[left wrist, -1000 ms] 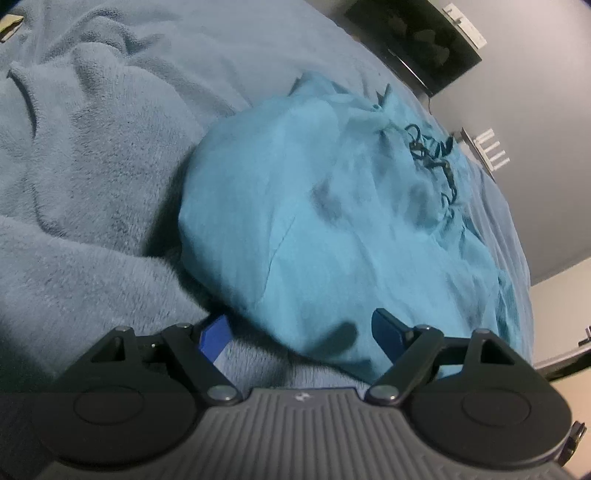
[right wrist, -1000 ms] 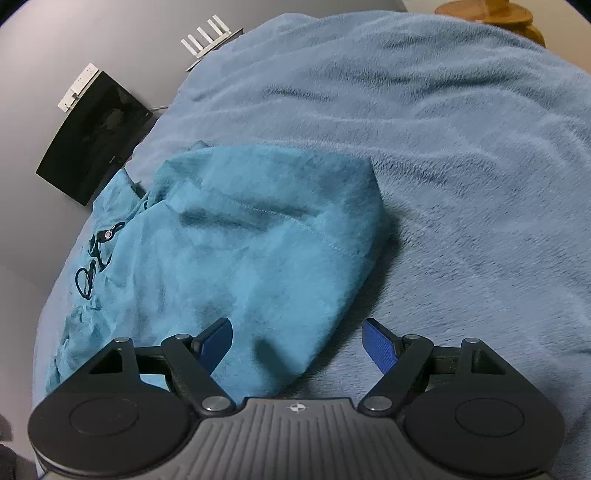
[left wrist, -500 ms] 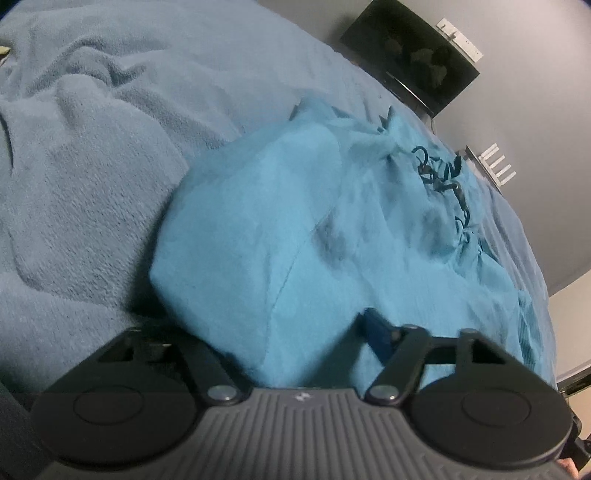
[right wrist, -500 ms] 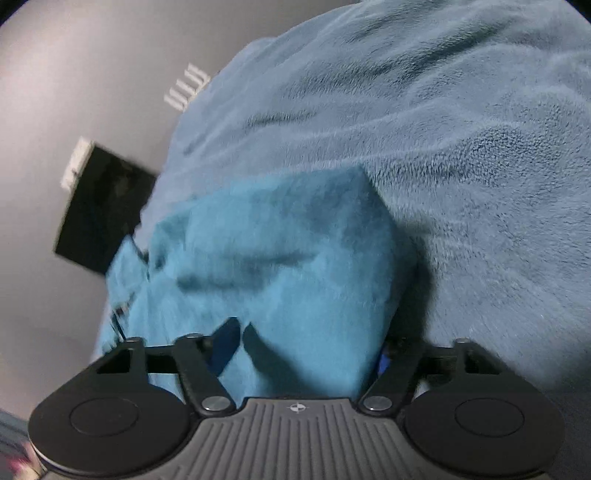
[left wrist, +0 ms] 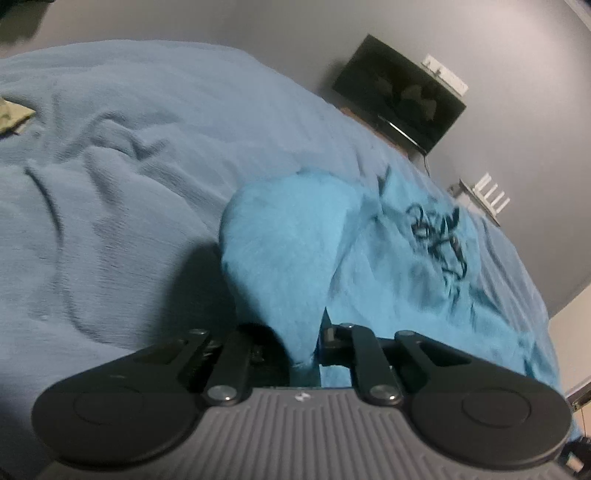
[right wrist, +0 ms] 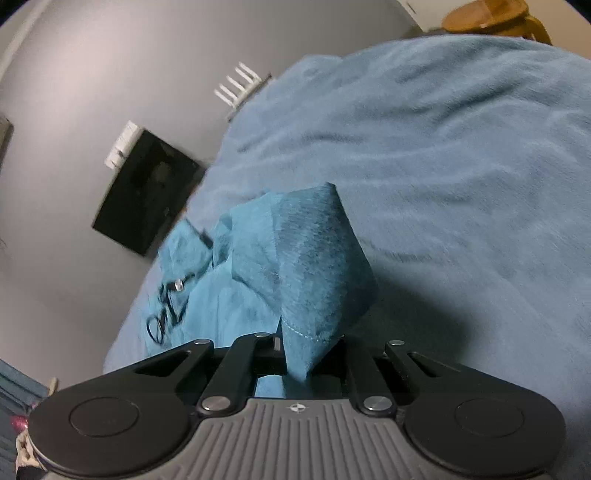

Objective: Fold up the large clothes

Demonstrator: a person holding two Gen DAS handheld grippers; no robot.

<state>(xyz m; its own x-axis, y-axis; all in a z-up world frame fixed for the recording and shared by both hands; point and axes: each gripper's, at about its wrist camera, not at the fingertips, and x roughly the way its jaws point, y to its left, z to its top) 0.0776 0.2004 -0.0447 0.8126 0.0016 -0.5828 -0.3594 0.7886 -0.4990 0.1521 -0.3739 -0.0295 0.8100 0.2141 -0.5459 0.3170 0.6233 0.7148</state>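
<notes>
A teal garment point(left wrist: 288, 251) with a black drawstring point(left wrist: 436, 229) lies crumpled on the blue blanket point(left wrist: 110, 184). My left gripper point(left wrist: 301, 343) is closing, and its jaws pinch one near corner of the cloth, which rises from the bed into them. In the right wrist view the same garment point(right wrist: 314, 266) peaks up into my right gripper point(right wrist: 310, 350), whose closing jaws clamp a stitched hem corner. The drawstring point(right wrist: 166, 310) lies on the cloth to the left. Both pairs of fingertips are hidden in the fabric.
The blanket point(right wrist: 443, 166) covers the whole bed, with wrinkles at the left. A black screen point(left wrist: 399, 96) and a white router point(left wrist: 487, 195) stand by the grey wall beyond the bed. A wooden stool point(right wrist: 491, 14) is at the far right. An olive item point(left wrist: 14, 114) lies at the left edge.
Both grippers went from wide open around the garment's near edge to shut on its corners, then lifted, so the cloth now peaks up off the blanket.
</notes>
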